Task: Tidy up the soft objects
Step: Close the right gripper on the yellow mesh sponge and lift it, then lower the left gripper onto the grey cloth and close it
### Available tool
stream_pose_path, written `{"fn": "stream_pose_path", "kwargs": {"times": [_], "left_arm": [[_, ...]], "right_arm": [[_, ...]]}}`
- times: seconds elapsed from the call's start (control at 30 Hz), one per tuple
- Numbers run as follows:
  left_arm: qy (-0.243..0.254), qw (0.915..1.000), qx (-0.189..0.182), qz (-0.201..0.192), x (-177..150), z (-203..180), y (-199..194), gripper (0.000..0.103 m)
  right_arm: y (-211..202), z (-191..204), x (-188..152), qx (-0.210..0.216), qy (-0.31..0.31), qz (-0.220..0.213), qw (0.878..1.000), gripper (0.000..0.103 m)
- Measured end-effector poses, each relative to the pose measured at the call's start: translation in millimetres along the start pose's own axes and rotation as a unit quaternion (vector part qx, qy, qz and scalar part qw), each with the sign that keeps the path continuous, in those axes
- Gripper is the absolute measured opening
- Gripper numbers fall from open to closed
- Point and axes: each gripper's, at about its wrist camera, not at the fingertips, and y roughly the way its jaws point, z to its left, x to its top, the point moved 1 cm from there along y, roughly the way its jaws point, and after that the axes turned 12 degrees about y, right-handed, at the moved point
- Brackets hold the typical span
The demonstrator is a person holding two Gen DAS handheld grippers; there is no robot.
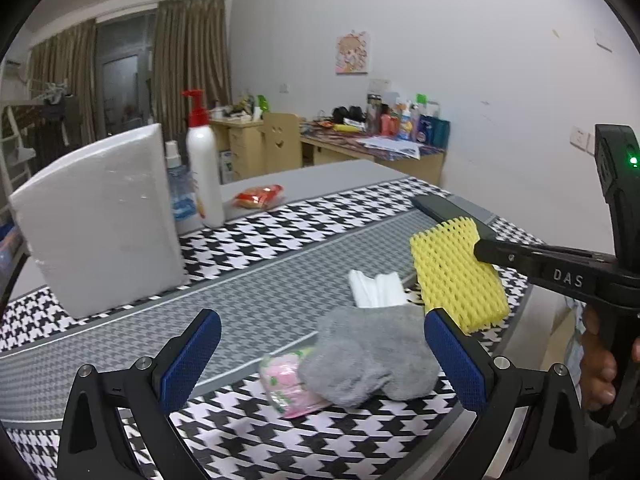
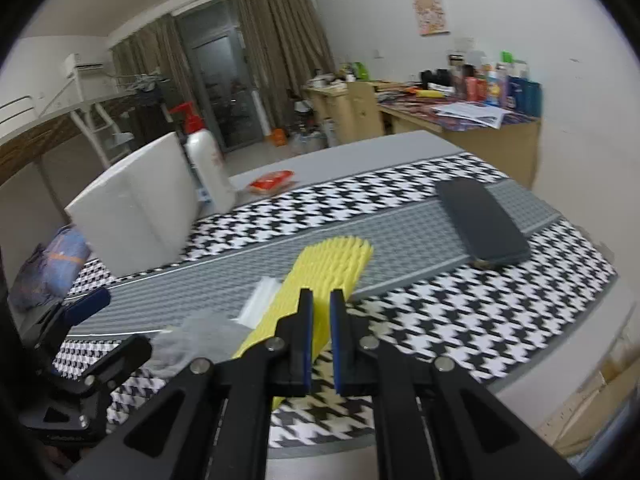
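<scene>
Clamping the yellow foam fruit net (image 2: pixel 324 276), the right gripper (image 2: pixel 321 320) holds it lifted off the houndstooth-covered bench (image 1: pixel 280 236), right of centre. Fingers of the left gripper (image 1: pixel 320 344) stand wide apart with nothing between them, hovering just near of a grey sock (image 1: pixel 368 356) and a pink cloth (image 1: pixel 286 384). A white foam piece (image 1: pixel 376 288) lies behind the sock, a dark phone (image 2: pixel 480 220) farther right.

The left hand-held gripper (image 1: pixel 322 354) has black plastic arms with round silver screws and blue textured pads (image 1: pixel 452 360) on its fingers. The right hand-held gripper (image 2: pixel 321 344) is built alike; its black body carries white letters "DAS" and a green light
</scene>
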Motion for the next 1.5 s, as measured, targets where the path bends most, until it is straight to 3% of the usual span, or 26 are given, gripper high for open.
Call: {"fn": "stream_pose_path", "kwargs": {"times": [0.2,0.37,0.5,0.6,0.67,0.73,0.8,0.83,0.87,0.93,1.23,1.3,1.37,1.43,1.5], "left_arm": [[0.021,0.9993,-0.026,0.015,0.7,-15.8,9.4,0.098],[0.039,0.9969,-0.044,0.052,-2.9,-28.1,23.3,0.070],[0.046,0.9957,-0.046,0.065,-7.1,-32.3,26.5,0.059],[0.053,0.9949,-0.044,0.074,-9.2,-33.6,28.9,0.041],[0.053,0.9946,-0.040,0.080,-10.2,-32.9,29.7,0.022],[0.052,0.9947,-0.038,0.081,-10.7,-31.9,29.3,0.017],[0.054,0.9946,-0.039,0.080,-10.7,-32.2,28.5,0.015],[0.055,0.9945,-0.039,0.080,-9.9,-32.6,28.6,0.013],[0.055,0.9946,-0.041,0.078,-9.4,-32.7,27.9,0.009],[0.055,0.9950,-0.044,0.071,-7.8,-31.7,24.6,0.005],[0.063,0.9951,-0.060,0.046,-4.5,-34.1,9.1,0.005],[0.069,0.9944,-0.065,0.046,-5.2,-38.2,8.4,0.013],[0.079,0.9935,-0.065,0.050,-5.9,-43.8,9.4,0.054],[0.082,0.9937,-0.068,0.037,-5.6,-47.2,6.2,0.065],[0.092,0.9925,-0.074,0.033,-4.5,-52.4,5.4,0.064]], "right_arm": [[-2.2,-20.8,-1.3,-0.025,0.014,-0.001,1.000,0.011],[-1.2,-31.1,-5.6,-0.033,0.021,0.004,0.999,0.011],[0.7,-34.8,-6.9,-0.033,0.025,0.007,0.999,0.011],[1.2,-34.9,-8.4,-0.033,0.024,0.008,0.999,0.011],[1.1,-35.9,-9.7,-0.034,0.026,0.010,0.999,0.011],[2.7,-37.9,-10.6,-0.038,0.028,0.016,0.999,0.011],[4.1,-38.7,-11.7,-0.046,0.028,0.019,0.998,0.017],[4.8,-39.4,-12.2,-0.049,0.030,0.020,0.998,0.029],[4.5,-39.8,-12.8,-0.049,0.032,0.022,0.998,0.047],[1.8,-40.9,-13.1,-0.046,0.038,0.013,0.998,0.065],[10.6,-38.7,-20.6,-0.064,0.026,0.030,0.997,0.065],[11.2,-39.1,-22.2,-0.061,0.027,0.033,0.997,0.065],[10.8,-39.7,-23.5,-0.061,0.029,0.034,0.997,0.065],[10.3,-40.6,-23.8,-0.059,0.029,0.034,0.997,0.065],[10.4,-40.8,-23.5,-0.059,0.030,0.035,0.997,0.065]]}}
